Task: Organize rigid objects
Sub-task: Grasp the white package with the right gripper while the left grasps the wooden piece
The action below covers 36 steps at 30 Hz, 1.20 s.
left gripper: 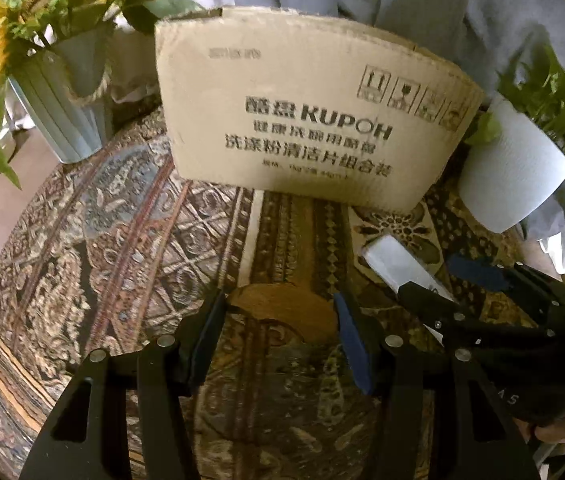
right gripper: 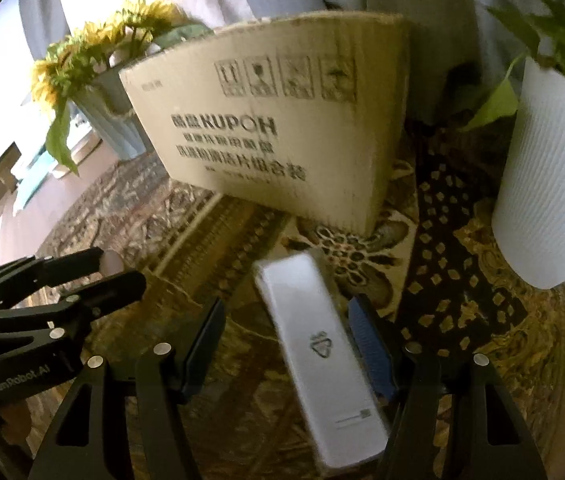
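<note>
My right hand-held gripper (right gripper: 286, 336) stood wide, the white rectangular device (right gripper: 318, 360) lying on the patterned surface (right gripper: 462, 320) between its fingers, close to the right one. My left hand-held gripper (left gripper: 278, 328) gaped empty. The KUPOH cardboard box (left gripper: 306, 112) stood ahead.

The cardboard box (left gripper: 314, 120) is showing only its printed front, its inside staying out of sight, and the small line under the big lettering is blurring past reading. The right claw (left gripper: 482, 280) is covering the near end of the white rectangular device (left gripper: 392, 258) in the left wrist view. In the right wrist view that device (right gripper: 322, 360) is sitting between open fingers, though whether the blue pad (right gripper: 370, 344) is touching it is not showing. The sunflower vase (right gripper: 114, 124) is half disappearing behind the box, and the white plant pot (right gripper: 546, 184) is running off the right edge.
</note>
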{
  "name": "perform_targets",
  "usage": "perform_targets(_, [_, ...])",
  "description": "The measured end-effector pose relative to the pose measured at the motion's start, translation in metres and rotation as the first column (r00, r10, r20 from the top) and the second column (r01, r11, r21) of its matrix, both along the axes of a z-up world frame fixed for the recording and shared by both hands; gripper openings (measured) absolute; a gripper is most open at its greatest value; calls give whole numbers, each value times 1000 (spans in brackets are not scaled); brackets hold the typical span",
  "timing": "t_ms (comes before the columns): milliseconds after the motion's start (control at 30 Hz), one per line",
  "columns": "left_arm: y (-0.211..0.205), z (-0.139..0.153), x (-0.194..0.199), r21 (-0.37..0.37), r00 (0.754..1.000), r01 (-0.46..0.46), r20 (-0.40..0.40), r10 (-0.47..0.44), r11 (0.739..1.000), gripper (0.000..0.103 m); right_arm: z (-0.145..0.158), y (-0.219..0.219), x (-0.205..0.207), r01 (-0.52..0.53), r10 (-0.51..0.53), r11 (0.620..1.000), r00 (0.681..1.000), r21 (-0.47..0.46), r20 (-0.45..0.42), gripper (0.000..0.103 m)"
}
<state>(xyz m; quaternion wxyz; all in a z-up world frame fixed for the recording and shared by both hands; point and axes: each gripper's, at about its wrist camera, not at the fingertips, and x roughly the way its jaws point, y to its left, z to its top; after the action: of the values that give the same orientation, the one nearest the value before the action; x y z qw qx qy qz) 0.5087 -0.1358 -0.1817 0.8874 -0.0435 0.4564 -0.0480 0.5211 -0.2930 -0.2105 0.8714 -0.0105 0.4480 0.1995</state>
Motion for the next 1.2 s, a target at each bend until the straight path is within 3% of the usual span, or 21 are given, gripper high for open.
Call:
perform_targets(367, [-14, -17, 5, 28, 1000, 0, -27, 1, 1000, 55, -25, -10, 3, -46, 45, 999, 999, -30, -29, 56])
perform_targets(500, [-16, -21, 6, 27, 999, -4, -38, 5, 1000, 55, -27, -8, 2, -66, 66, 996, 998, -58, 3, 56])
perform_targets(567, [-16, -23, 7, 32, 999, -5, -41, 7, 999, 55, -28, -6, 1, -69, 71, 994, 997, -80, 22, 51])
perform_targets(600, [-16, -24, 7, 31, 999, -5, -43, 6, 1000, 55, -28, -5, -1, -77, 81, 992, 996, -98, 36, 45])
perform_targets(733, [-15, -26, 5, 32, 999, -5, -42, 7, 999, 55, -26, -1, -4, -87, 96, 988, 993, -127, 64, 42])
perform_targets(1200, [-13, -9, -6, 20, 1000, 15, 10, -15, 1000, 55, -2, -6, -20, -50, 59, 995, 993, -86, 100, 41])
